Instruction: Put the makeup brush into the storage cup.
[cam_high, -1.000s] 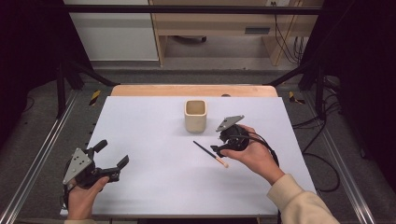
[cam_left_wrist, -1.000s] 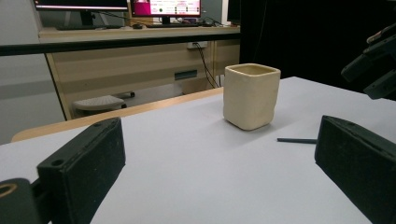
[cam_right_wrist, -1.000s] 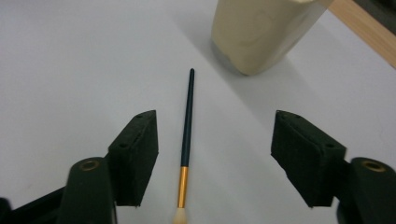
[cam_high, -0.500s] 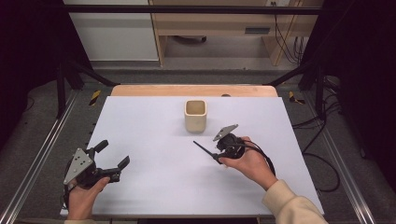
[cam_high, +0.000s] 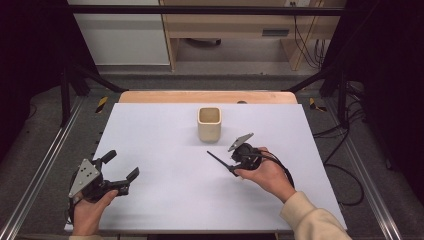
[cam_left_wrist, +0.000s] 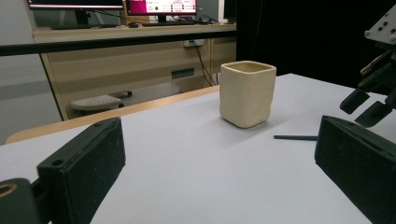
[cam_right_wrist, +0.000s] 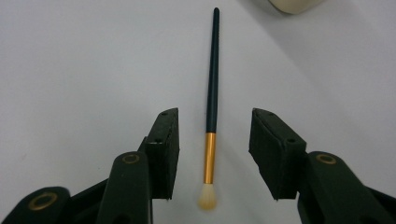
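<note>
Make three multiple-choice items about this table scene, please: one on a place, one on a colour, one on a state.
1. Where does the thin dark-handled brush with the gold metal band lie?
A. Inside the cup
B. Flat on the white table, between the jaws of the right gripper
C. Under the left gripper

2. What colour is the square ceramic cup?
A. Cream
B. Red
C. Blue

3. How are the jaws of the left gripper?
A. Shut on the brush
B. Shut on the cup
C. Open, holding nothing

Answers:
1 B: the right gripper view shows the brush lying on the table, with one jaw at each side and a gap to both.
2 A: both the high view and the left gripper view show a cream cup.
3 C: the left gripper view shows its jaws wide apart, with bare table between them.
</note>
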